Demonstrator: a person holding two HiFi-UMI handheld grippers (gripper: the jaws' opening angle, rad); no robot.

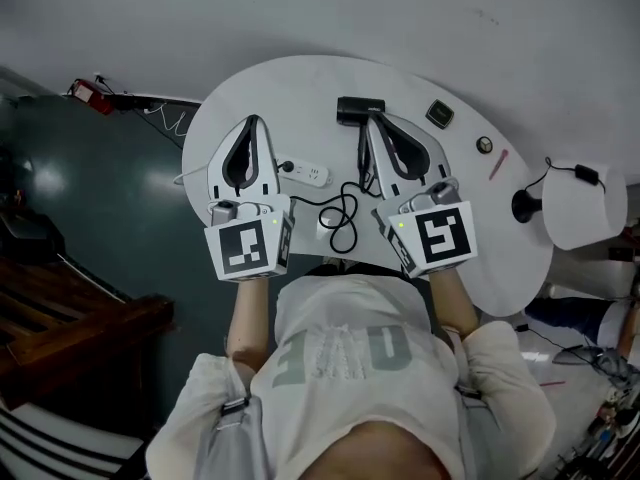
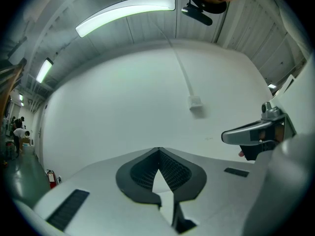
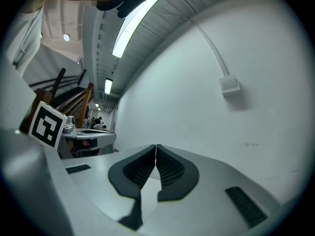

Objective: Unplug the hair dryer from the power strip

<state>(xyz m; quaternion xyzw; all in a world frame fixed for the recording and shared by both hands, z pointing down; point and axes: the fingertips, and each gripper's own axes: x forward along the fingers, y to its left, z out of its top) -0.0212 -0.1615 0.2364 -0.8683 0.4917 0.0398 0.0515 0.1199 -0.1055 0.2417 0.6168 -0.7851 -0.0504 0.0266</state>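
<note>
1. We count two tongs in the head view. The left tongs (image 1: 252,121) are in the left half and the right tongs (image 1: 368,120) in the right half. Both are held over one round white bench (image 1: 300,88), and each carries one marker cube.
2. In the left gripper view, the left tongs (image 2: 158,150) have their jaws closed tip to tip, with nothing between them.
3. In the right gripper view, the right tongs (image 3: 156,146) are likewise closed, pad against pad, and hold nothing.
4. One black hair dryer (image 1: 352,111) lies on the bench at the upper middle of the head view. Part of it is hidden beneath the tips of the right tongs.
5. One white power strip (image 1: 308,174) lies at the middle of the frame, between the two tongs. A dark plug shows at its left end, but we cannot tell whose plug it is.
6. One black cable (image 1: 342,216) lies in loops just below and right of the strip.
7. We count three small things on the right part of the bench: a dark rectangular one (image 1: 438,115), a round one (image 1: 484,145) and a pink pen (image 1: 497,164).
8. Each gripper view faces a white wall with one small box (image 2: 195,102) (image 3: 229,85) on it.
</note>
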